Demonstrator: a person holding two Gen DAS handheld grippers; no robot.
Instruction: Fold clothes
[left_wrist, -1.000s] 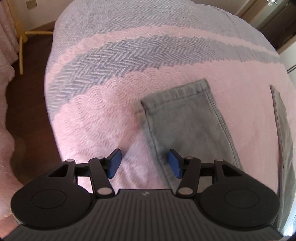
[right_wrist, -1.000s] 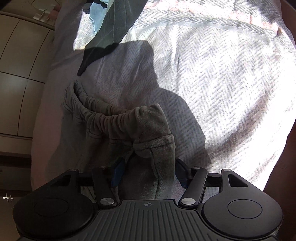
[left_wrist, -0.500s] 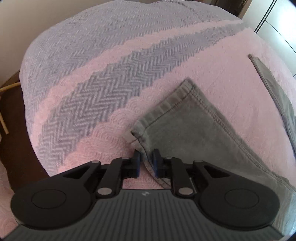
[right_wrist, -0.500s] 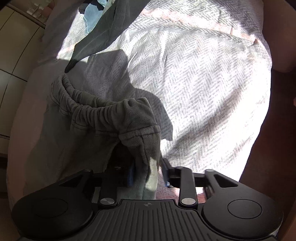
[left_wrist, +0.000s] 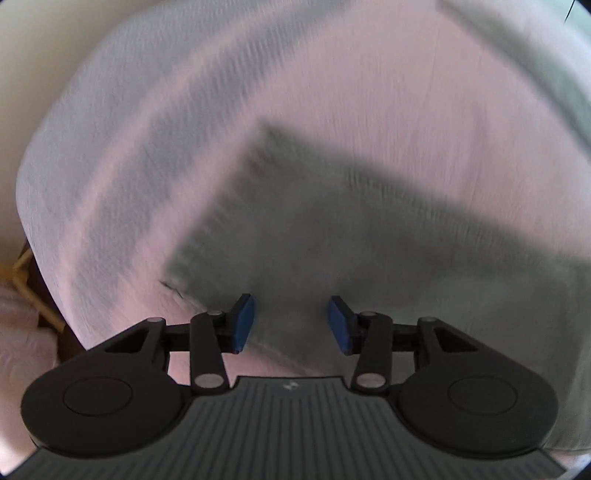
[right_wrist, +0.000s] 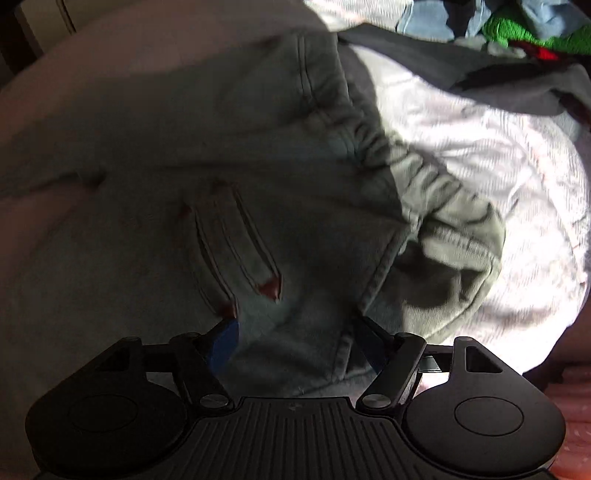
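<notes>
1. Trousers (right_wrist: 280, 192), grey with an elastic waistband (right_wrist: 424, 177), lie spread on the bedspread (left_wrist: 369, 74); one leg (left_wrist: 314, 229) runs ahead of the left gripper (left_wrist: 291, 321).
2. Left gripper jaws are opening, cloth lying beneath their gap, pads clear of it.
3. Right gripper (right_wrist: 295, 339) jaws are opening too, the waist cloth bunched between them, apparently unpinched.
4. Fabric looks soft, limp and light; it should sag wherever unsupported.
5. Hem corners and waistband seam, being thicker, seem the surest holds.

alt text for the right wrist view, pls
Right gripper, its jaws opening, points down at grey elastic-waist trousers spread over a white herringbone bedspread, with cloth between the blue pads. A heap of dark, blue and green clothes lies beyond.
</notes>
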